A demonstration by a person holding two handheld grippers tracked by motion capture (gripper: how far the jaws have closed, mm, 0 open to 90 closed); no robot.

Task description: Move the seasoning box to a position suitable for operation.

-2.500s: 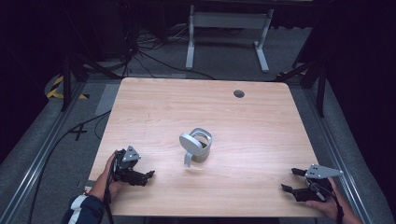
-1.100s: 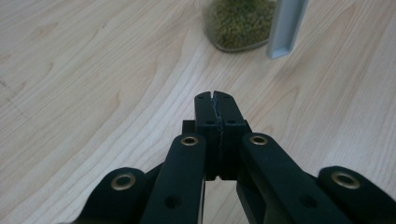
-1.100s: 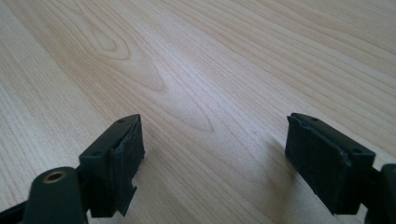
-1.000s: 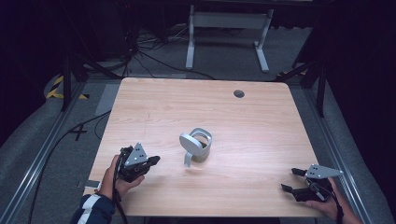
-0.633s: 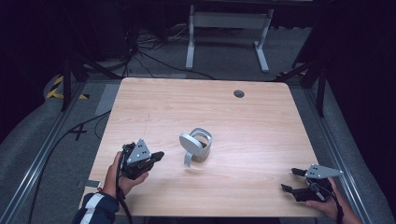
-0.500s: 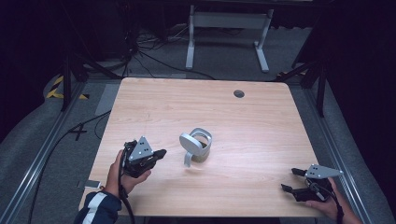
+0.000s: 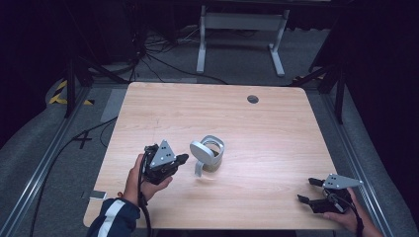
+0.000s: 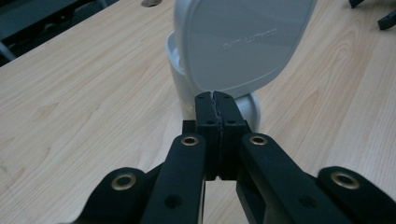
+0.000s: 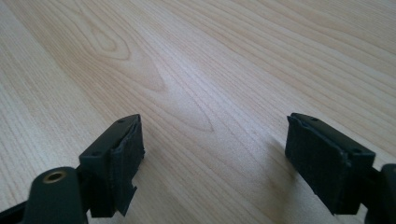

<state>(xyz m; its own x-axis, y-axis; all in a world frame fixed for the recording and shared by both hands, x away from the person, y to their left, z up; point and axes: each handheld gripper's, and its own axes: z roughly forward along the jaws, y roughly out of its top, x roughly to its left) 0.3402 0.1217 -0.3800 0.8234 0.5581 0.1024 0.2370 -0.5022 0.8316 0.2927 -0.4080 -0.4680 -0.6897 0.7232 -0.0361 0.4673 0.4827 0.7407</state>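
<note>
Pale wooden table (image 7: 276,128), white lidded case (image 7: 207,154) mid-surface, lid propped up. Left gripper (image 8: 215,100) pressed together just beside that lid, probably to nudge it. Right gripper (image 9: 212,140) spread apart, parked near right corner, clasping nothing.

White lidded case (image 7: 208,155) stands open mid-table, lid raised

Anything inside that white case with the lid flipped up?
In the high view the white case sits open on the table, its cavity looking pale and empty. In the left gripper view the raised lid covers most of the inside, so I cannot be sure.
</note>
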